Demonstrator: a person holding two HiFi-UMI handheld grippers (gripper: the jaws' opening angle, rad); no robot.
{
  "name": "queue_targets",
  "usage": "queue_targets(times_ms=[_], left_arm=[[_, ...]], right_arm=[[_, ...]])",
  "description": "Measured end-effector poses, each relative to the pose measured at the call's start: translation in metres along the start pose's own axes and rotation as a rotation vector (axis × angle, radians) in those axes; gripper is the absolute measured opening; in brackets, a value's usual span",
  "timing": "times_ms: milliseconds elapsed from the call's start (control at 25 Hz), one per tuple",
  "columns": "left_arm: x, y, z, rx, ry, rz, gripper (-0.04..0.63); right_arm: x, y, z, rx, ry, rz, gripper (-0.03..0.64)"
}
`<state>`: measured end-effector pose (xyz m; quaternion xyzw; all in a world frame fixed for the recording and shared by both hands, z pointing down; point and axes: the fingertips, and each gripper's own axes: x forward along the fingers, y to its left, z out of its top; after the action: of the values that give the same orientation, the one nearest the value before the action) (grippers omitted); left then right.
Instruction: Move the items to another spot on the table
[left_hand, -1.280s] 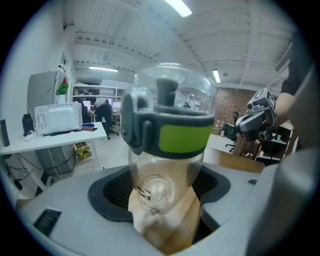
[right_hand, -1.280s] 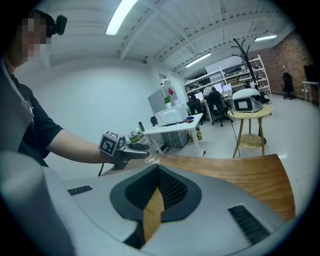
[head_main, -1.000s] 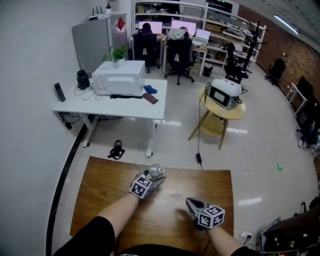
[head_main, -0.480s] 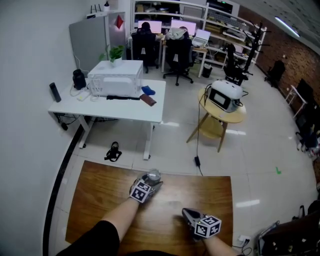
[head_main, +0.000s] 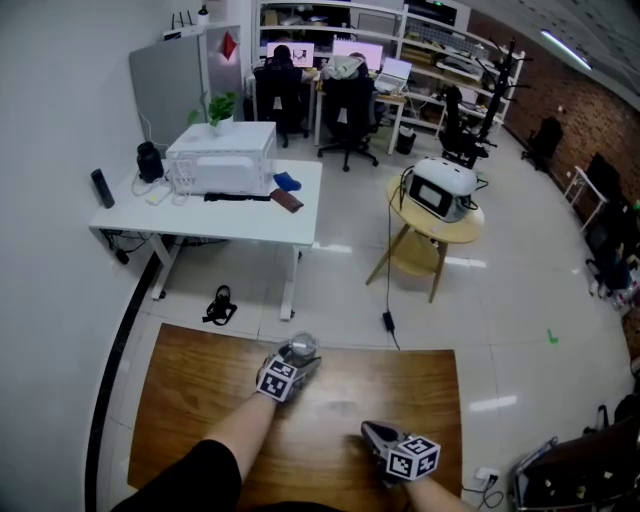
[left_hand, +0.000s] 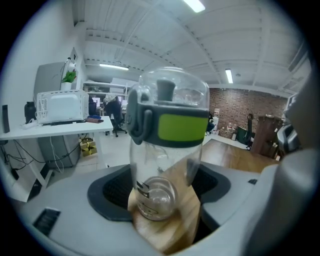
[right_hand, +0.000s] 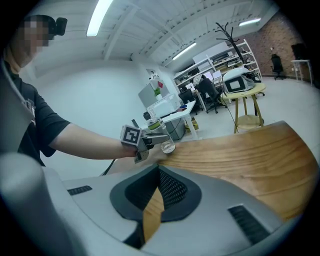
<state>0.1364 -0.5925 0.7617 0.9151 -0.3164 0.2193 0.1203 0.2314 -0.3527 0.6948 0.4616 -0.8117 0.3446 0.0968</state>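
A clear bottle (head_main: 302, 348) with a grey lid and a green band is at the far edge of the wooden table (head_main: 200, 400). My left gripper (head_main: 296, 360) is shut on it. In the left gripper view the bottle (left_hand: 167, 145) stands between the jaws, its base toward the camera. From the right gripper view the bottle (right_hand: 161, 134) looks tilted, its base just over the wood. My right gripper (head_main: 372, 434) is near the table's front right, shut, with nothing between its fingers; its own view shows only a thin sliver of wood between the jaws.
Past the table's far edge is the tiled floor. A white desk (head_main: 210, 200) with a white appliance stands beyond it on the left. A round yellow side table (head_main: 455, 228) stands on the right. A person's bare forearm (right_hand: 80, 142) reaches across the right gripper view.
The head view has shifted a little. The right gripper sits slightly nearer the front edge. The left gripper still holds the bottle at the far edge.
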Motion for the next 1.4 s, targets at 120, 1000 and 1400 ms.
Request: queue_targets(times_ms=[120, 1000, 1400], left_arm=[[0.0, 0.0, -0.002, -0.033, 0.014, -0.002, 0.374], [-0.355, -0.205, -0.118, -0.307, -0.088, -0.358, 0.125], [-0.515, -0.233, -0.131, -0.276, -0.181, -0.517, -0.008]], right_arm=[[-0.004, 0.003, -0.005, 0.005, 0.0, 0.003, -0.011], [-0.083, 0.135, -0.05, -0.051, -0.022, 0.191, -0.011], [-0.116, 0.268, -0.12, 0.004, -0.076, 0.137, -0.011]])
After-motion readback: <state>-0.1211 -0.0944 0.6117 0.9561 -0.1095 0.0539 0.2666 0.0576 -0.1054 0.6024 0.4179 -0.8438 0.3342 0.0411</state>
